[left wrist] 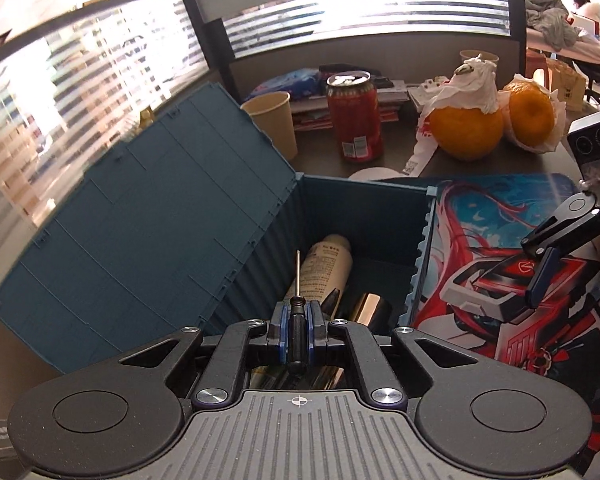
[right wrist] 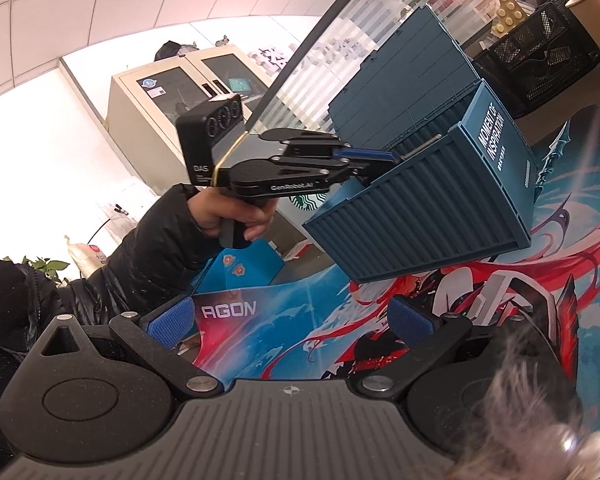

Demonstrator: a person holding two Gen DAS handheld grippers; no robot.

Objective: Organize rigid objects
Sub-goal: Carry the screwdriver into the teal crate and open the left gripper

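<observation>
My left gripper (left wrist: 297, 322) is shut on a small black-handled screwdriver (left wrist: 297, 308), shaft pointing forward over the open teal container box (left wrist: 364, 208). Inside the box lie a cream bottle (left wrist: 327, 268), a shiny metal cylinder (left wrist: 370, 308) and a dark pen-like item (left wrist: 331, 300). The box lid (left wrist: 148, 216) leans open to the left. In the right wrist view the left gripper (right wrist: 376, 156) holds the screwdriver tip (right wrist: 424, 145) over the box (right wrist: 440, 200). My right gripper (right wrist: 290, 320) is open and empty, above the printed desk mat (right wrist: 340, 320).
Behind the box stand a paper cup (left wrist: 274, 120), a red can (left wrist: 354, 116) and two oranges (left wrist: 466, 128) with tissue. The right gripper (left wrist: 556, 248) hovers over the mat (left wrist: 500, 208). A black wire basket (right wrist: 540, 56) sits behind the box.
</observation>
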